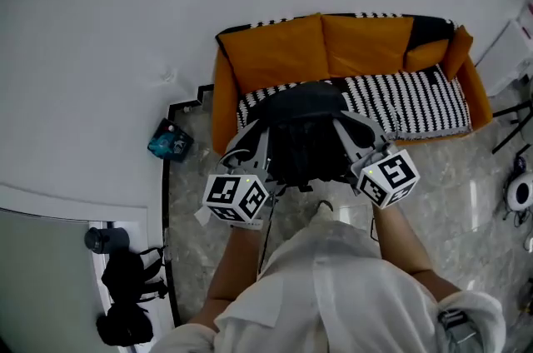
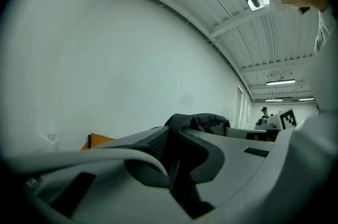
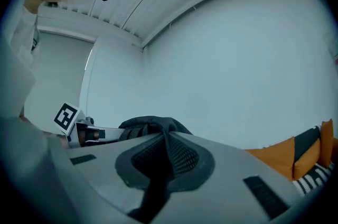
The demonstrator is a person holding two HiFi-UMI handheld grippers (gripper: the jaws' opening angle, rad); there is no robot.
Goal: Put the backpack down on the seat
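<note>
A black backpack hangs in front of the person, over the front edge of the orange sofa. Below and behind it lies the sofa's striped seat. My left gripper is shut on the backpack's left shoulder strap, and in the left gripper view the backpack's top rises just beyond the jaws. My right gripper is shut on the other mesh-backed strap, with the backpack's bulk showing past it. The backpack's underside and the sofa edge beneath it are hidden.
A teal package lies on the marble floor left of the sofa. Black gear on a stand is at the lower left. A white device and tripod legs stand at the right. A white wall runs behind the sofa.
</note>
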